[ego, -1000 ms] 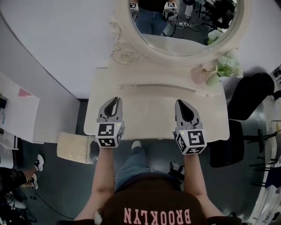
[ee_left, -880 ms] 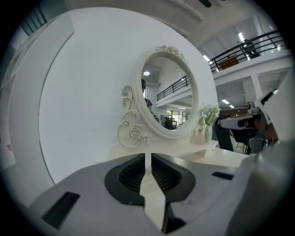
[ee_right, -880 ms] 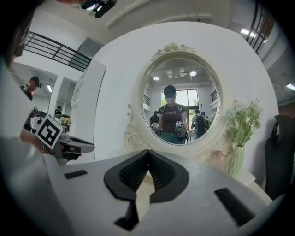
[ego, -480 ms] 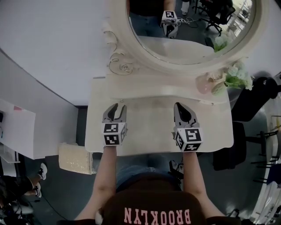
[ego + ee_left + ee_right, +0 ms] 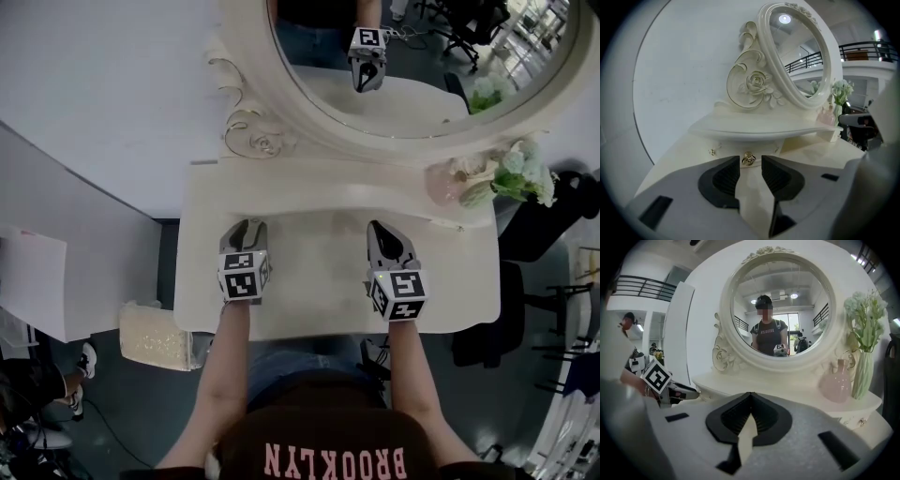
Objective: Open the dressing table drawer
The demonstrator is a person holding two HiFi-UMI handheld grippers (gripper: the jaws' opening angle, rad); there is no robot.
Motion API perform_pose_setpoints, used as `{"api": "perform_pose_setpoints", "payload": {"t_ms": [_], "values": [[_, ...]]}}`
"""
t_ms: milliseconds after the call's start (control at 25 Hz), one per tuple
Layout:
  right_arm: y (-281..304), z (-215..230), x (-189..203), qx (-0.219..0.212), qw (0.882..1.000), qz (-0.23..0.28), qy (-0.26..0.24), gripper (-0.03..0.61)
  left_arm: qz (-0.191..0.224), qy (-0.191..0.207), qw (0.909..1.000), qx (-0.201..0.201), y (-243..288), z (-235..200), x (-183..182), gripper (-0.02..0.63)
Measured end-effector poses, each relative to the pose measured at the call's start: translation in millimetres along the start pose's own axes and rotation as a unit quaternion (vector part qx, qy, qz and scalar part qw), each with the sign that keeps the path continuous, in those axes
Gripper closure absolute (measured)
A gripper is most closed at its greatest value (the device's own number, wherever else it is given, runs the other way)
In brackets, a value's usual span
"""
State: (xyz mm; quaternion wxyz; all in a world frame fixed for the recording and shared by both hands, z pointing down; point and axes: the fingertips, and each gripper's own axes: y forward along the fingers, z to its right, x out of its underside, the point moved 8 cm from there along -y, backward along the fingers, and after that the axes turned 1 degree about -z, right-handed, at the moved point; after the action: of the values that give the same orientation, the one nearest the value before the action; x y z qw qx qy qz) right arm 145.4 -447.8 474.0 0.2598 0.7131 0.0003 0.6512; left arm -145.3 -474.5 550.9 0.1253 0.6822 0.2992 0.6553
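The cream dressing table [image 5: 319,314] stands under an oval mirror [image 5: 422,66]. Its small drawer front [image 5: 736,149] sits beneath the raised back shelf and carries a gold knob [image 5: 748,159]. My left gripper [image 5: 247,228] hovers low over the tabletop's left side. Its jaws are opening, and in the left gripper view [image 5: 750,158] the knob shows in the gap just beyond the tips, not touched. My right gripper [image 5: 383,230] hangs over the right side, shut and empty, its tips meeting in the right gripper view [image 5: 751,394].
A pink vase [image 5: 448,180] with pale flowers [image 5: 516,164] stands on the shelf's right end. A second small knob [image 5: 712,152] sits left of the gold one. A black chair [image 5: 539,220] is at the right, and a beige box [image 5: 155,337] lies on the floor at the left.
Both grippers have sunk and moved forward over the tabletop towards the back shelf. The left jaws, shut earlier, now stand apart. The right jaws stay shut.
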Motion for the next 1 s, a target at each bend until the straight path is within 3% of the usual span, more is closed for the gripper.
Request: {"api": "perform_pose_setpoints", "payload": {"t_ms": [280,1000], "values": [[13.3,7.1,12.0,0.004,1.000,-0.017,0.012,0.580,-0.007,0.015,0.9998,-0.015,12.0,-2.2,1.1,0.526],[2.8,-3.0,19.9,0.003,0.999,-0.024,0.022,0.580,-0.020,0.040,0.9990,-0.004,4.8,-2.2,6.4,0.529]]}}
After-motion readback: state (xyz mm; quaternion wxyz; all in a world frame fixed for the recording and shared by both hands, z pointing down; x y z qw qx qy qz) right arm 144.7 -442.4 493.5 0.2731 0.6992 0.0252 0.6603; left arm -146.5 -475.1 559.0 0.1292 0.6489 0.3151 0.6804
